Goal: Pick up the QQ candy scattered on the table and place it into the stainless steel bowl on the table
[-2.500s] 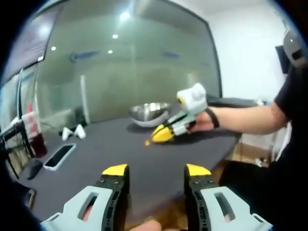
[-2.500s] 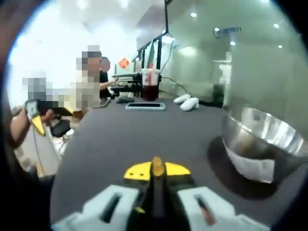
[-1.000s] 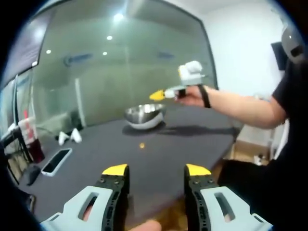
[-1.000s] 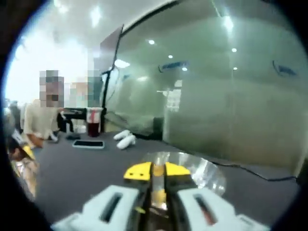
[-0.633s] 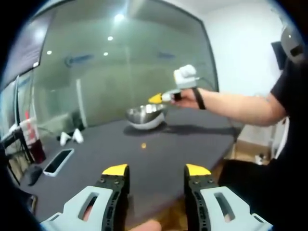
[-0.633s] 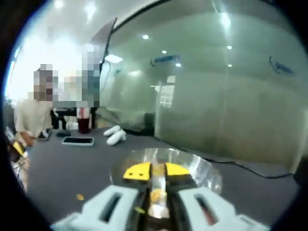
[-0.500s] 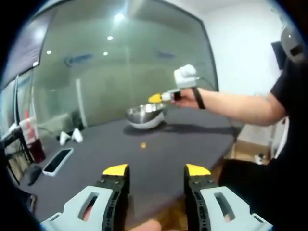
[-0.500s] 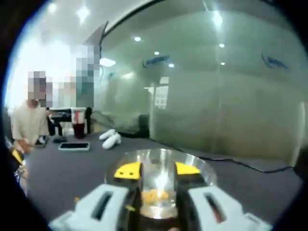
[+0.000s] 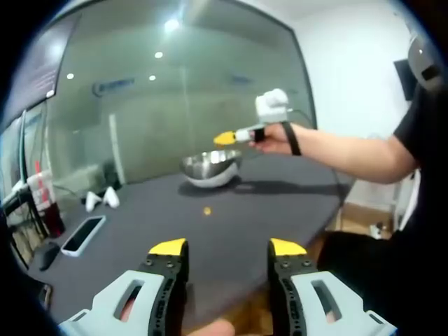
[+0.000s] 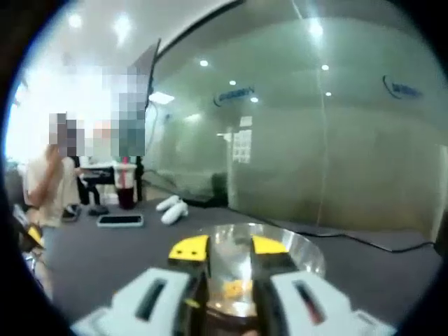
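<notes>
right gripper above stainless steel bowl, fingers spread, nothing pinched, likely to drop candy | candies in bowl | one QQ candy on counter | left gripper low near edge, fingers spread, idle

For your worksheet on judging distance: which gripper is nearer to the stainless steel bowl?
Right. The right gripper hovers over the stainless steel bowl, jaws open above its candy. The left gripper stays back at the table's near edge, far from it.
</notes>
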